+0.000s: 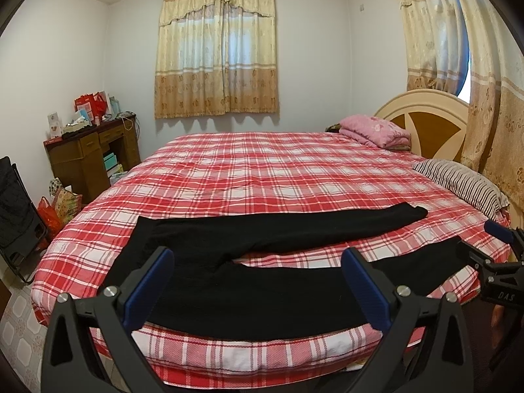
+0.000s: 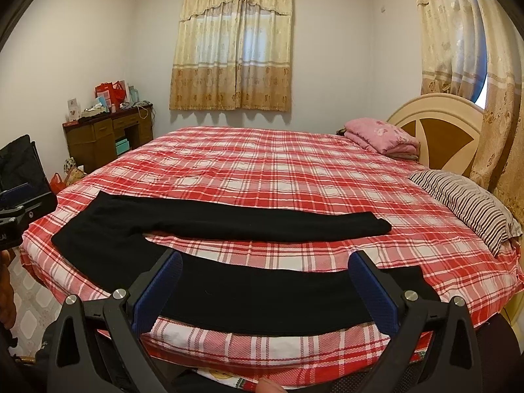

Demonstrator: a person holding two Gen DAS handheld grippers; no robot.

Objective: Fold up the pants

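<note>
The black pants [image 1: 249, 262] lay spread flat along the near edge of the bed [image 1: 262, 170], legs apart, looking soft, light and limp, best pinched at waistband and cuff, while left gripper [image 1: 258, 281] and right gripper [image 2: 265, 285] hovered wide open, empty.

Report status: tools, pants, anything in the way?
Left tool open, right tool open, both empty above the near leg. Black pants flat on the plaid bed, legs spread, unfolded. Nothing in the way.
</note>
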